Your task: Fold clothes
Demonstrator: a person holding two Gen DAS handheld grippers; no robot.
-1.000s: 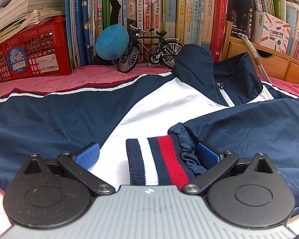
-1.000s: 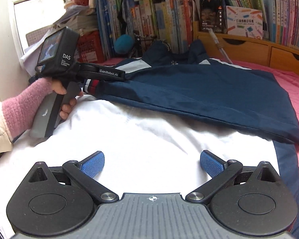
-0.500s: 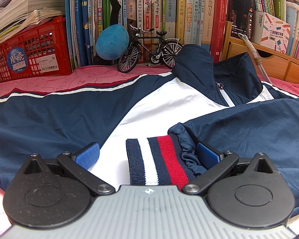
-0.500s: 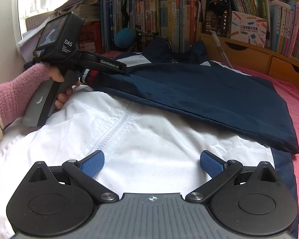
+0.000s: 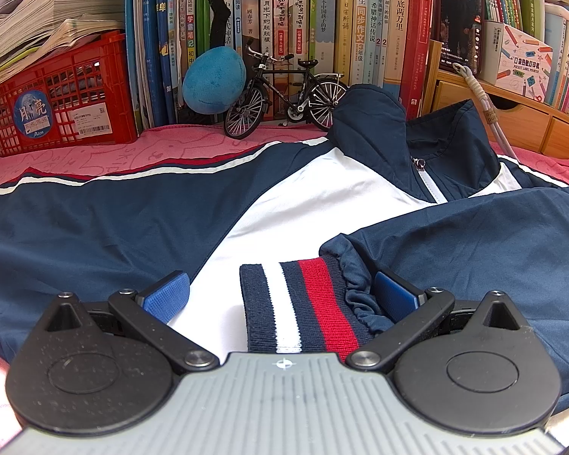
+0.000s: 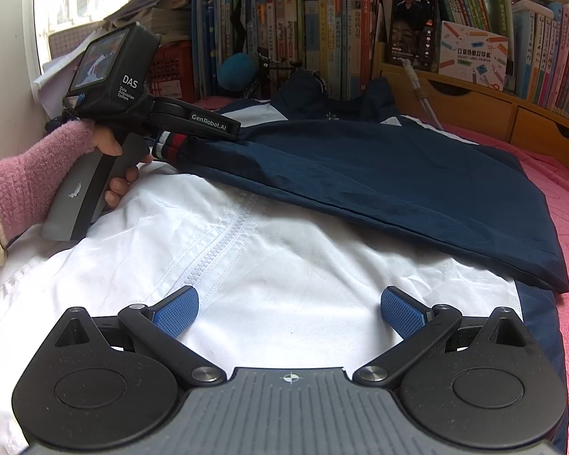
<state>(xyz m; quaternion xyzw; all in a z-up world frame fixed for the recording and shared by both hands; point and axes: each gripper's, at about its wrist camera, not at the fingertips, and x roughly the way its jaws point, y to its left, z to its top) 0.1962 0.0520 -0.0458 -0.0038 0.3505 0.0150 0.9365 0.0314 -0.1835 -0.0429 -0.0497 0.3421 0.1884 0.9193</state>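
The jacket [image 6: 379,174] lies spread face-up on a pink bed cover [image 5: 95,151], collar toward the bookshelf [image 5: 322,19], its zip running from the collar back toward the person. One sleeve [image 6: 398,197] is already laid across the white chest panel, its long axis running crosswise from the right shoulder over to the left side.

That sleeve ends in a striped cuff [image 5: 303,303], which sits right between the fingers of the left tongs [image 5: 280,295]. These are spread, touching nothing with the left pad; the right pad rests against the gathered navy cloth just beside the cuff. In the right wrist view a hand [image 6: 113,167] in a pink knit sleeve holds that tool at the cuff.

The right tongs [image 6: 290,309] are also spread and empty, hovering over the white front near the hem, with the zip [image 6: 216,246] just ahead of the left pad.

The other sleeve [image 5: 76,220] stretches away to the left, flat on the bed, so the left hand is clearly the nearer one for bringing it across. It looks like the natural next fold.
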